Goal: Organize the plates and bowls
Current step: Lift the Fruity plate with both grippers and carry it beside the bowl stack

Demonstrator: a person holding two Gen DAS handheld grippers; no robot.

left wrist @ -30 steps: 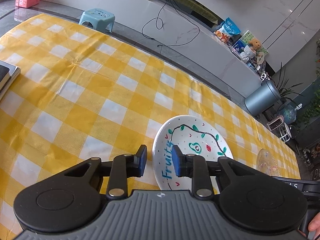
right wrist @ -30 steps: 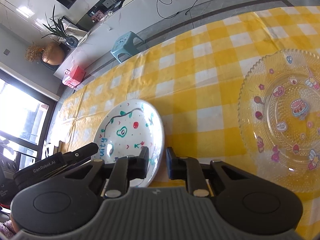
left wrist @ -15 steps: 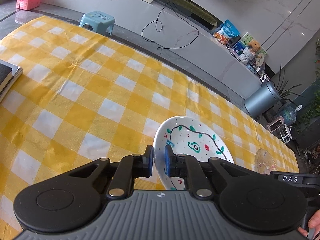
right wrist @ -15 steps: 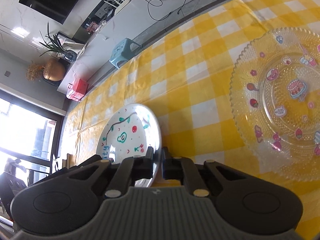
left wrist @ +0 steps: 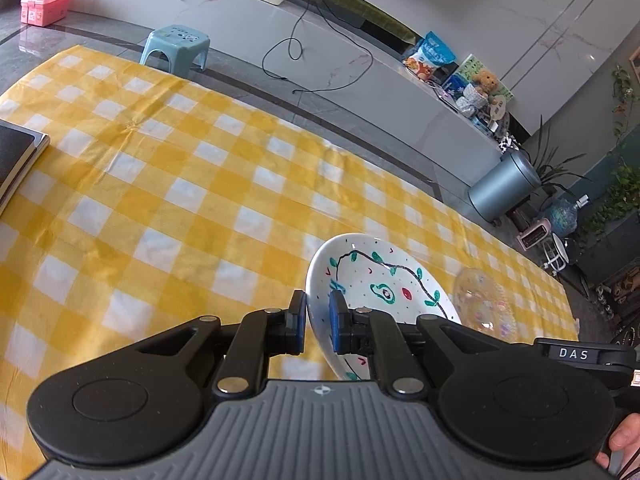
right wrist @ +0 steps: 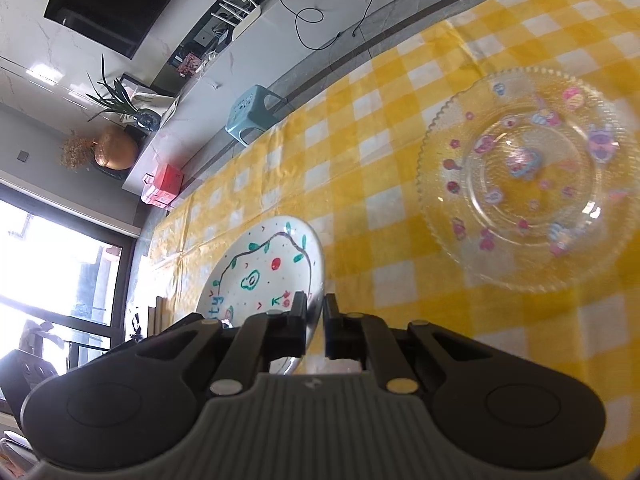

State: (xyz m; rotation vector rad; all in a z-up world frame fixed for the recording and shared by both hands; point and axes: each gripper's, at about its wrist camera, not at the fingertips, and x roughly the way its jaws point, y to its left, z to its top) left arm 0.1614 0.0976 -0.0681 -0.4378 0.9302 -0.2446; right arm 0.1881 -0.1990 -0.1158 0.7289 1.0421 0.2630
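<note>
**Both tools closed on painted plate; plate lifted off worktop**

Left wrist view: since a second ago, the left tool has closed its jaws from wide apart onto the near rim of the white painted plate, which now sits tilted and raised above the yellow checked worktop. A clear glass plate lies beyond it.

Right wrist view: the right tool has likewise closed, pinching the painted plate's opposite rim. The glass plate rests flat on the worktop, well apart, upper right.
</note>
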